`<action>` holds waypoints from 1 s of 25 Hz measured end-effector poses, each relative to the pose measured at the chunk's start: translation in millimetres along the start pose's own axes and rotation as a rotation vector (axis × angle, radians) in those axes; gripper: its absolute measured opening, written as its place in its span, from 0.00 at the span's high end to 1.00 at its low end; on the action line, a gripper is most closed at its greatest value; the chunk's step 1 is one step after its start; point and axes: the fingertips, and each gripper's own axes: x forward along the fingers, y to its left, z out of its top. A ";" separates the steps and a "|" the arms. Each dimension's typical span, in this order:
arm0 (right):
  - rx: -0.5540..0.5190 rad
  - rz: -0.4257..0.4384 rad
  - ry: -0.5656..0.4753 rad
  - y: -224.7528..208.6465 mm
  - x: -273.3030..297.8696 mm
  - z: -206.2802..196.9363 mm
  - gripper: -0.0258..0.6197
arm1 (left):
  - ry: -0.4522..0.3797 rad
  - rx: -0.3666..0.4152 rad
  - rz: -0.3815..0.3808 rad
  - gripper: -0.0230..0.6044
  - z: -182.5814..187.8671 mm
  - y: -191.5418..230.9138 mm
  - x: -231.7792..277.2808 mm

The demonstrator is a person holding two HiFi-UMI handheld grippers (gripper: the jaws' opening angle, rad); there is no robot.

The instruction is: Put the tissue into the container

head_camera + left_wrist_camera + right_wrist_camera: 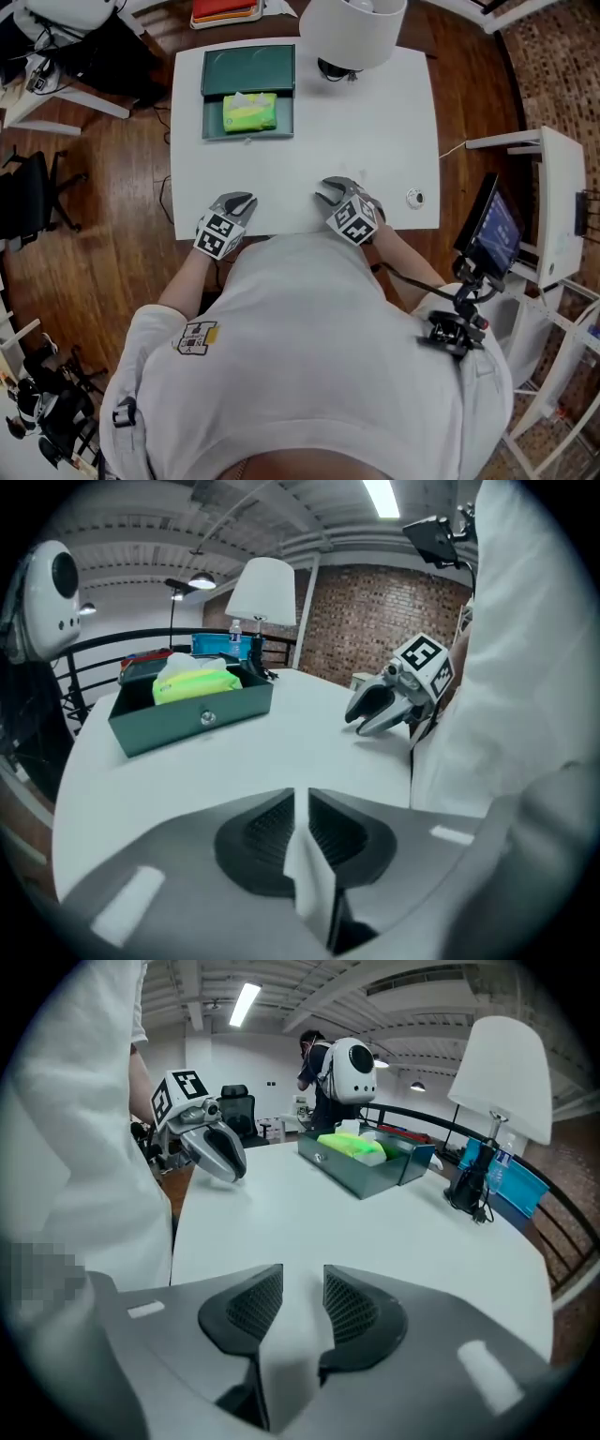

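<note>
A yellow-green tissue pack (249, 112) lies in the open dark green container (214, 120) at the far left of the white table (375, 122). The left gripper view shows the pack (194, 682) above the container's front wall (187, 719). In the right gripper view the pack (352, 1145) sits in the container (361, 1174) too. My left gripper (246, 200) rests at the table's near edge with its jaws together and nothing between them (301, 803). My right gripper (325, 190) lies beside it, its jaws a narrow gap apart and empty (303, 1288). Both are far from the container.
A white lamp (352, 28) stands at the table's far edge, with a black base and cable. A small round object (415, 198) lies near the right front corner. A screen on a stand (492, 234) and a white side table (553, 187) are at the right; a black chair (37, 192) at the left.
</note>
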 end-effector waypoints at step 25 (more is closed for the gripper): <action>-0.010 -0.050 -0.015 -3.6 0.1 1.1 0.96 | 0.049 0.041 0.023 0.95 -16.0 -6.7 3.4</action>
